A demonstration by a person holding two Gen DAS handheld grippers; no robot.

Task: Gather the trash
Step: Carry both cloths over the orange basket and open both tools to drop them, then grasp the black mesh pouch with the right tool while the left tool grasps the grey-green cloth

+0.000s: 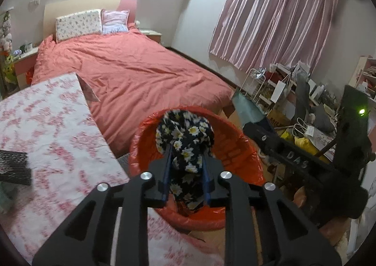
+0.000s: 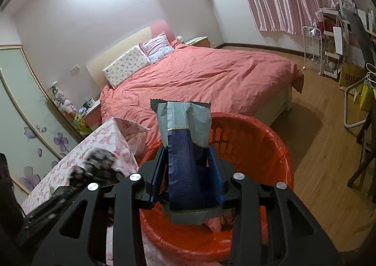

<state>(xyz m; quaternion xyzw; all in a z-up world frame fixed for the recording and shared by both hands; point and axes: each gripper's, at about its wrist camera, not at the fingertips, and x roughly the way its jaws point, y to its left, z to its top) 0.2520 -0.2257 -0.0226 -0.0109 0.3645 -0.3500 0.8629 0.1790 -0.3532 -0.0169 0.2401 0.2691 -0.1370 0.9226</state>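
Note:
My left gripper is shut on a black cloth with white and yellow flowers and holds it over the red-lined trash basket. My right gripper is shut on a blue and grey snack wrapper, which stands up between the fingers above the same red basket. The right gripper's black body shows at the right of the left wrist view. The flowered cloth shows blurred at the lower left of the right wrist view. Pink scraps lie in the basket's bottom.
A table with a pink floral cloth stands left of the basket. A bed with a coral duvet lies behind it. Shelves, bags and clutter line the wall under the pink curtain. Wood floor shows to the right.

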